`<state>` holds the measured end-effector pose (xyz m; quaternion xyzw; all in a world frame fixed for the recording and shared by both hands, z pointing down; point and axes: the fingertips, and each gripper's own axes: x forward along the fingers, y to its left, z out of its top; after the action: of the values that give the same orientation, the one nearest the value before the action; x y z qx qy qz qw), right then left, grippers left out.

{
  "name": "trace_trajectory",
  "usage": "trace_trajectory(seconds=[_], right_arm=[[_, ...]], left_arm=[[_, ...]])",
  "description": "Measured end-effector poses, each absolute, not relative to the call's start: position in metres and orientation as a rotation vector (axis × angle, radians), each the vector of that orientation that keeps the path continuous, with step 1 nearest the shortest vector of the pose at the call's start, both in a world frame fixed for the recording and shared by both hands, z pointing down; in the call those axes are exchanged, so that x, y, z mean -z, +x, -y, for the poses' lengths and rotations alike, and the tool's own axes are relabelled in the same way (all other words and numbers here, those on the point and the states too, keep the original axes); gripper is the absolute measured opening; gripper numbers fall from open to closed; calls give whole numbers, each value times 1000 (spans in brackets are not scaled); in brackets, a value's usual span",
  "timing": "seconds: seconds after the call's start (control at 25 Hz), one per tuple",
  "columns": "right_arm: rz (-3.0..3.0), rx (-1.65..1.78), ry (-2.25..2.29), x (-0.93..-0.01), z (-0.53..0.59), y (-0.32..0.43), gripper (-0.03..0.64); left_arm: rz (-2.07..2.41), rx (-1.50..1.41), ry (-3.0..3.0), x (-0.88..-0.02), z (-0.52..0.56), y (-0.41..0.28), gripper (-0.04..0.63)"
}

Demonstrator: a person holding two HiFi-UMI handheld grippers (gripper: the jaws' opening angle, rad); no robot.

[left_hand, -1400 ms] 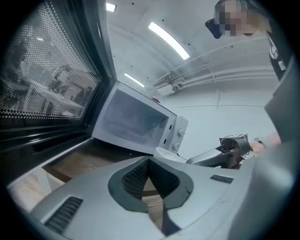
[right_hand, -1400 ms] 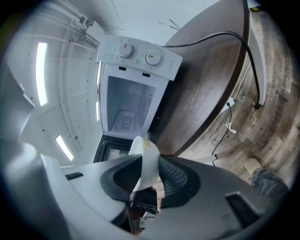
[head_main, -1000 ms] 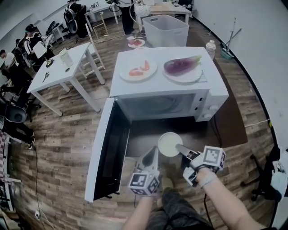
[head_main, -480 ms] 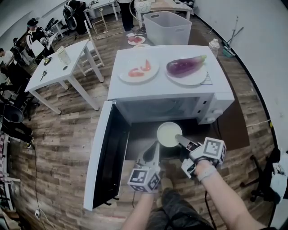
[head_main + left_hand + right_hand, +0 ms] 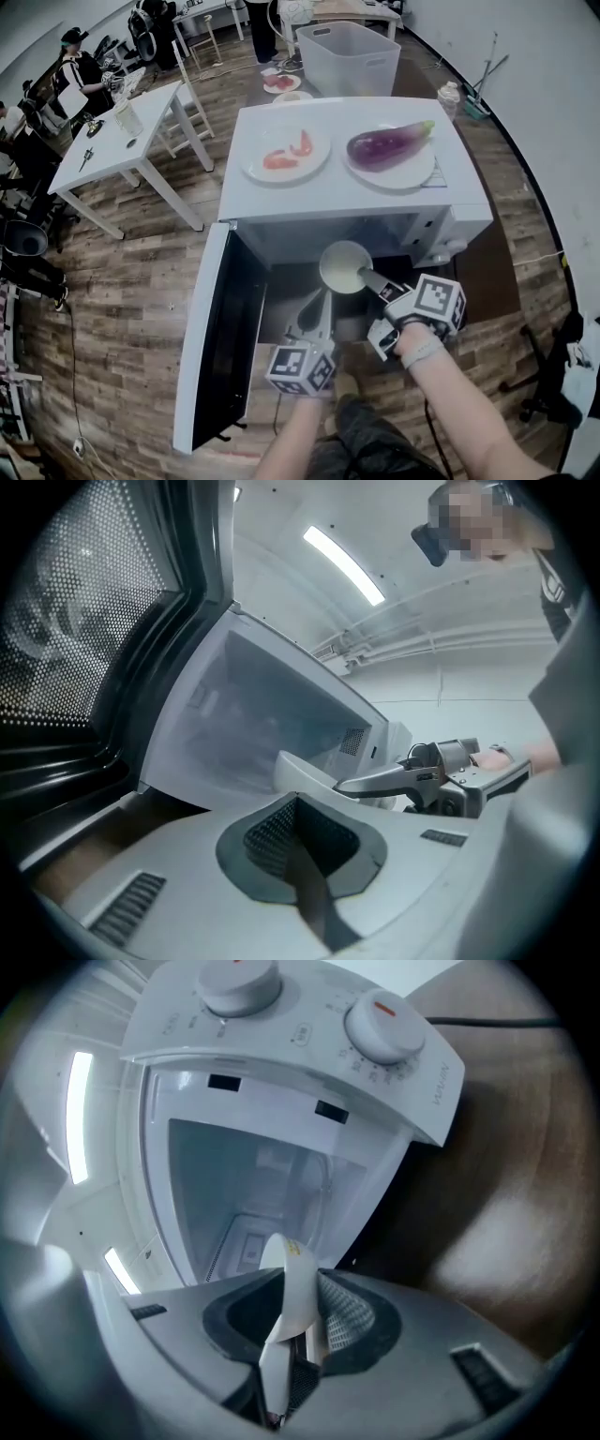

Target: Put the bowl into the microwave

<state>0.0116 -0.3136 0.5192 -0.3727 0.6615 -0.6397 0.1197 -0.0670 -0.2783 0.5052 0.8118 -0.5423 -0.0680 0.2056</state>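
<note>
We see the microwave w/ its door swung wide to the left, cavity open; the bowl, white, hangs just in front of the cavity mouth, not yet inside; we judge it light, stiff & smooth, prob. apt to pivot in a pinch; best hold is the rim, wall taken inside & out; the right tongs are clamped on its near rim, bowl sticking out beyond the tips; the left tongs are closed together, empty, near it w/o touching.
</note>
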Motion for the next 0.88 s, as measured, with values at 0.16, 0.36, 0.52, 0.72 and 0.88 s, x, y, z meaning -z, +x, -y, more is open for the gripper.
trace_trajectory(seconds=[0.16, 0.36, 0.52, 0.72, 0.88], right_arm=[[-1944, 1876, -1108, -520, 325, 7, 109], [-1954, 1881, -1150, -521, 336, 1, 109], [-1974, 1871, -1177, -522, 343, -2, 109], [-1983, 1853, -1199, -519, 351, -6, 110], [-1982, 1853, -1220, -520, 356, -9, 110]], left_arm=[[1525, 184, 2247, -507, 289, -71, 0], [1535, 175, 2227, -510, 299, -76, 0], [1528, 155, 2227, -513, 303, -77, 1], [1474, 115, 2268, -516, 303, -65, 2], [1445, 106, 2282, -516, 307, -59, 2]])
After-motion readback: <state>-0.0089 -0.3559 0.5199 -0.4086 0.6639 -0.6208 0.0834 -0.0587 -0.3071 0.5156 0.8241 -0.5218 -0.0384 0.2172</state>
